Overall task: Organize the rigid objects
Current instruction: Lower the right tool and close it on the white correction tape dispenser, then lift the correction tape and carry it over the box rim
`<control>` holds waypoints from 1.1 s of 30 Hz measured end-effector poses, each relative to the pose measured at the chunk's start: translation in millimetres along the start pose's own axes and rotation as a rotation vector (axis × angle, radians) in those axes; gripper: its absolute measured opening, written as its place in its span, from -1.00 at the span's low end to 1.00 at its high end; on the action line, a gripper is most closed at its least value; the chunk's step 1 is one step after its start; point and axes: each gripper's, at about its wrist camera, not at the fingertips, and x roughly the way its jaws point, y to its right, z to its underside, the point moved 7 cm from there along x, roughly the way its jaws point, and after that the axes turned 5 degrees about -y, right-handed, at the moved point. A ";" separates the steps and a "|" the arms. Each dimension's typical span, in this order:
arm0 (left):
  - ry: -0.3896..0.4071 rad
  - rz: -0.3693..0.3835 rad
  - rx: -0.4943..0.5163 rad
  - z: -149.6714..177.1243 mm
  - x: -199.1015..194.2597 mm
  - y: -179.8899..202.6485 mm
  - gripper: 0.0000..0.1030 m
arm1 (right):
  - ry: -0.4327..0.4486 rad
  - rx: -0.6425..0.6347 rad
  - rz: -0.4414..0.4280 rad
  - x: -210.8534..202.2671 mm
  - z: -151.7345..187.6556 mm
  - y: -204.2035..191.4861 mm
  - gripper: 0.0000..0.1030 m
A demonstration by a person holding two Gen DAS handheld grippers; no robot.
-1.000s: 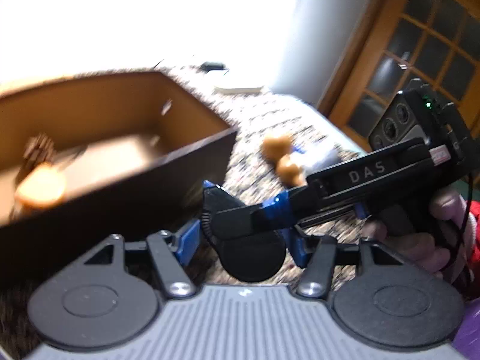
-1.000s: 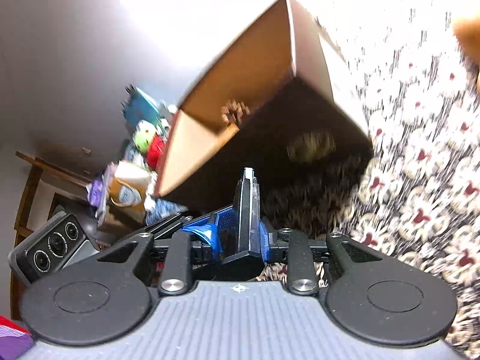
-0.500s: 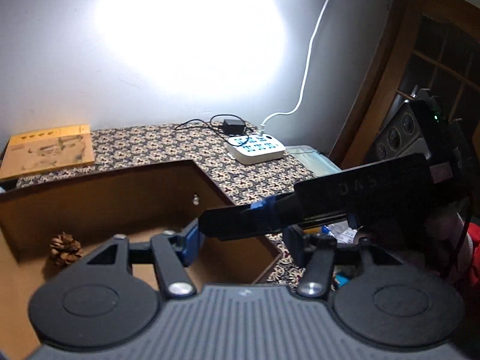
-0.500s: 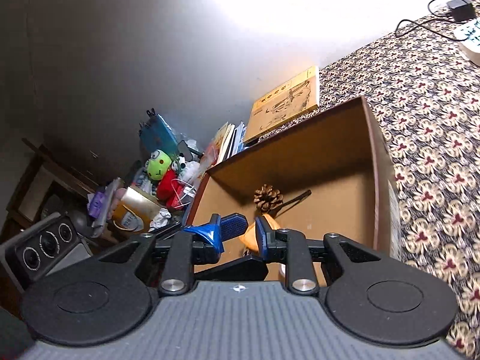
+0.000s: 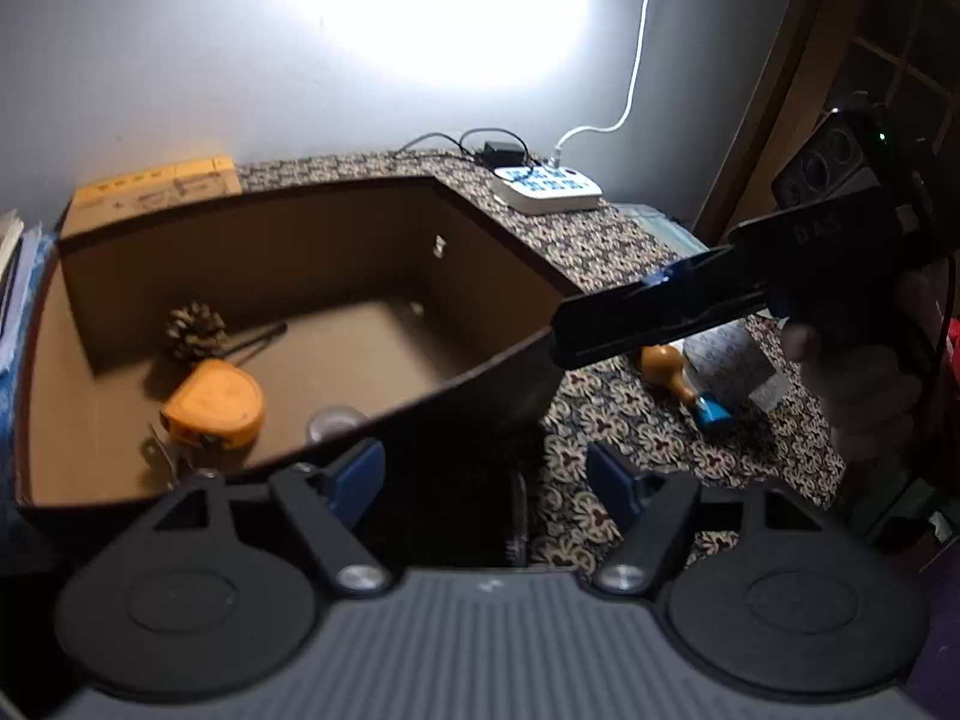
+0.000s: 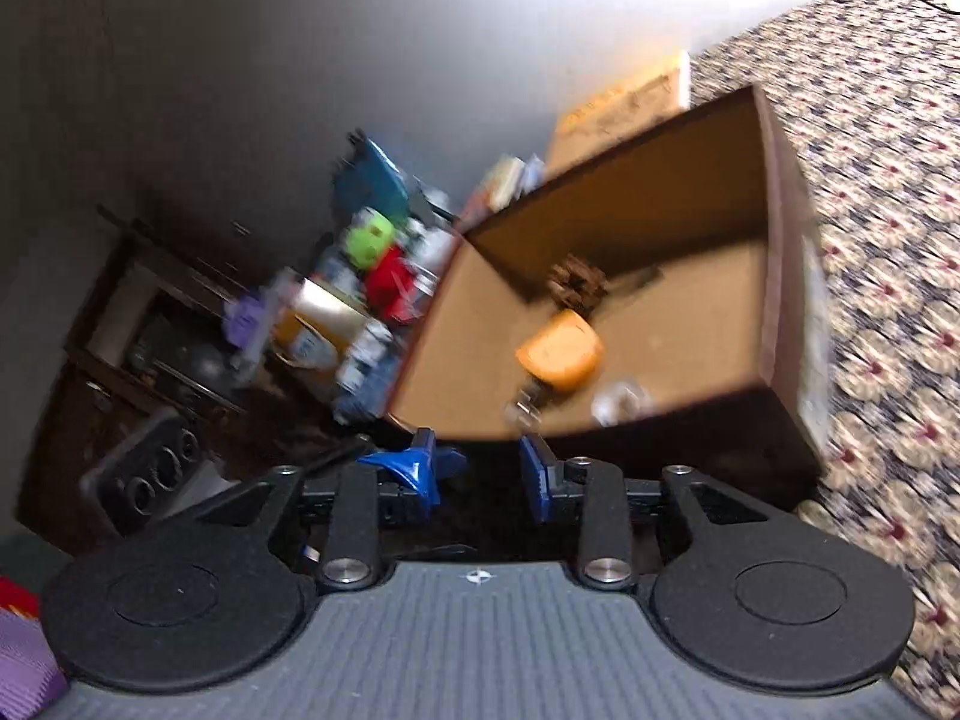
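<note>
A brown cardboard box [image 5: 480, 360] stands on the patterned tablecloth; it also shows in the right wrist view [image 6: 774, 276]. Inside lie an orange tape measure [image 5: 213, 405] [image 6: 561, 351], a pine cone [image 5: 192, 330] [image 6: 576, 282], a dark stick [image 5: 258, 339] and a small clear round item [image 5: 333, 420] [image 6: 618, 402]. My left gripper [image 5: 485, 474] is open and empty just outside the box's near wall. My right gripper [image 6: 477, 468] is open and empty near the box's front edge; it shows in the left wrist view [image 5: 660, 315] over the box's right corner.
A wooden gourd-shaped piece [image 5: 663, 363], a blue piece [image 5: 711, 411] and a clear packet [image 5: 729, 360] lie on the cloth right of the box. A white power strip [image 5: 549, 189] sits at the back. A yellow book [image 5: 153, 192] lies behind the box. Clutter [image 6: 360, 294] fills the left.
Both grippers have opened. The right gripper drew back from above the box. The tape measure and the clear item now lie in the box, seen from higher up than before.
</note>
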 end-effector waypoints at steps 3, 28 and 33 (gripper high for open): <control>-0.060 0.007 0.017 13.1 26.2 13.2 0.47 | -0.032 0.010 0.137 3.0 22.4 19.3 -0.69; -0.180 -0.031 -0.040 29.6 78.5 15.6 -0.86 | 0.018 0.282 0.188 43.8 63.5 43.0 -0.75; -0.083 -0.005 0.012 1.4 45.7 31.6 -0.87 | 0.092 0.166 0.174 9.6 46.8 10.6 -0.76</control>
